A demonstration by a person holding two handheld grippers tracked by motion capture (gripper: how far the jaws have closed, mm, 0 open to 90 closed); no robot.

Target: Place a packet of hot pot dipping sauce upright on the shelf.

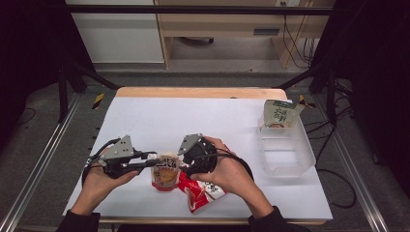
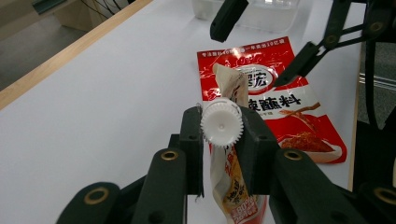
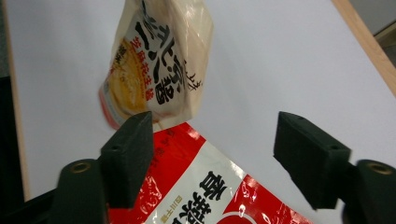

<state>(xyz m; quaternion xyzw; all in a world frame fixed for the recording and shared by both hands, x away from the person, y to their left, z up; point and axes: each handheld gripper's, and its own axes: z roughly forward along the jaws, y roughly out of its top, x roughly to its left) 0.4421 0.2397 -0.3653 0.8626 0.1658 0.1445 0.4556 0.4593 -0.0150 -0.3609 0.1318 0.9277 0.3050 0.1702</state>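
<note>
Your left gripper (image 2: 222,154) pinches the spouted pouch (image 2: 229,186) under its cap (image 2: 222,123), lifting it; your right gripper (image 3: 215,158), spread, hovers over the red packet (image 3: 196,196) beside it.

Left tongs (image 1: 153,160) are clamped tight, jaws pinched together on something white and round, pointing sideways toward the right tongs (image 1: 180,170). Those sit just beside them, tilted downward with jaws spread wide and nothing between them. The left hand (image 1: 99,181) and right hand (image 1: 227,170) each wrap a handle, dark sleeves behind the tongs.
</note>
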